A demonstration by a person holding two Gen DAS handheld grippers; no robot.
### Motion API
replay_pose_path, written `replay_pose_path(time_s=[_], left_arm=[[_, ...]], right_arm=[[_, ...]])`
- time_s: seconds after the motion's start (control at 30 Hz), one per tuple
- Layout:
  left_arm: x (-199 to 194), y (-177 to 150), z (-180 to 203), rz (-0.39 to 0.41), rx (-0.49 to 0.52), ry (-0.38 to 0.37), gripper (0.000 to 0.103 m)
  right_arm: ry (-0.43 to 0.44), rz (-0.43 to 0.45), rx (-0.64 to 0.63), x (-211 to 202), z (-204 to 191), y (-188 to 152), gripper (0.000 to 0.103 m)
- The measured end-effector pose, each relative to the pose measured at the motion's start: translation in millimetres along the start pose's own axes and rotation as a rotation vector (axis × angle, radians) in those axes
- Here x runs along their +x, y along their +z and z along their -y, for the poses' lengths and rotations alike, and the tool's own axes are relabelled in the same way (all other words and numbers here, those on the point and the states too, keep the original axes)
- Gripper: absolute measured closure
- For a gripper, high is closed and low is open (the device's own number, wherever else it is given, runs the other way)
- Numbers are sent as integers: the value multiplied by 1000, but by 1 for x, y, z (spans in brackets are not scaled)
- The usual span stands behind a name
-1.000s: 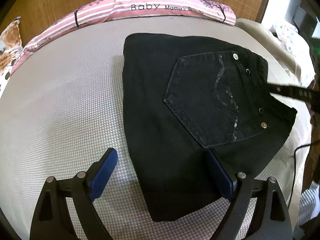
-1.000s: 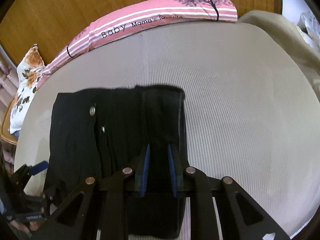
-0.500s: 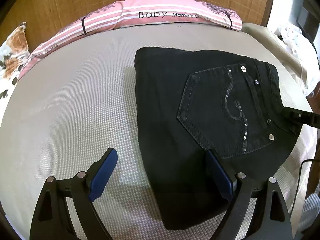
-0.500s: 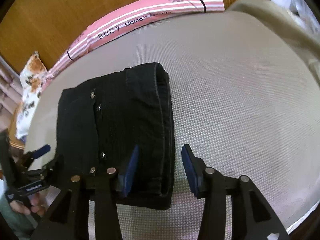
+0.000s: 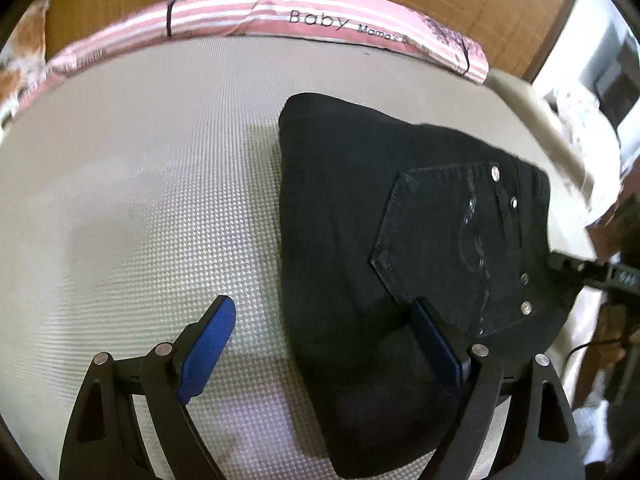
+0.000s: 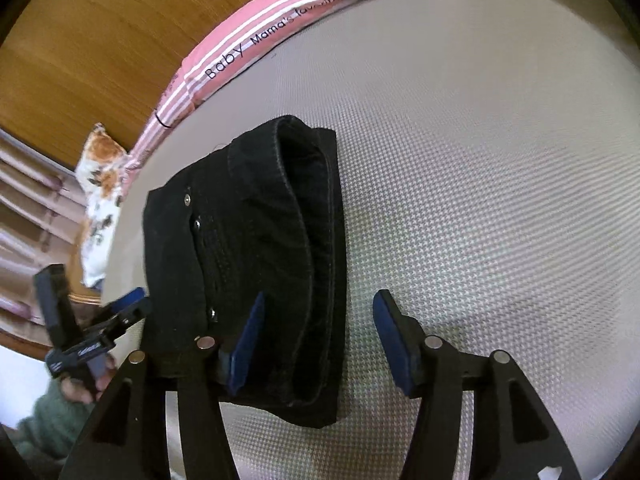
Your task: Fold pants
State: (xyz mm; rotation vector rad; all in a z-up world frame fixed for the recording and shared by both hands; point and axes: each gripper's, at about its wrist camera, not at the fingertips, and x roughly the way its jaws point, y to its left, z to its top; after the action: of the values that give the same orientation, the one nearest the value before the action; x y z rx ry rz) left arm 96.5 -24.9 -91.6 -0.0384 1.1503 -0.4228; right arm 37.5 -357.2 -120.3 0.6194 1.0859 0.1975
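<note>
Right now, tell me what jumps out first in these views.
The black pants, folded into a compact stack, lie on the pale mattress, back pocket up. A pink striped pillow lines the far edge. The right gripper has just been opening over the pants' edge, pressing nothing.

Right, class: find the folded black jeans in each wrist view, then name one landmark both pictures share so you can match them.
Left wrist view: the folded black jeans lie right of centre, back pocket up, reaching down between the claw's fingers.
Right wrist view: the folded black jeans lie left of centre, open waistband edge facing the camera.
Shared landmark: the pink striped "Baby" pillow along the bed's far edge.
</note>
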Motion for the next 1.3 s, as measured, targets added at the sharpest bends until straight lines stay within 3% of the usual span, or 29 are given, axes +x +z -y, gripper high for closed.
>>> replay_pose_path(time_s=[0.17,0.6,0.7,0.87,1.0,1.07,1.13,1.3], left_arm=[[8,7,-21,-30,-101,-98,19],[24,21,0,-57,-39,-263,19],[28,27,6,-44,-18,-261,19],[34,33,4,-18,-39,-297,19],[38,39,11,-13,-40,-259,19],[39,39,15,-15,-26,-211,24],[38,39,18,-18,-27,-152,38],[34,39,11,-9,-71,-115,59]], right_arm=[[100,-28,24,1,16,6,50],[303,-97,1,17,32,24,50],[351,-114,-9,29,27,28,50],[361,-108,5,39,23,35,59],[343,-77,42,37,21,32,65],[323,-55,65,32,22,26,67],[303,-35,77,28,18,23,69],[221,4,76,18,1,20,73]])
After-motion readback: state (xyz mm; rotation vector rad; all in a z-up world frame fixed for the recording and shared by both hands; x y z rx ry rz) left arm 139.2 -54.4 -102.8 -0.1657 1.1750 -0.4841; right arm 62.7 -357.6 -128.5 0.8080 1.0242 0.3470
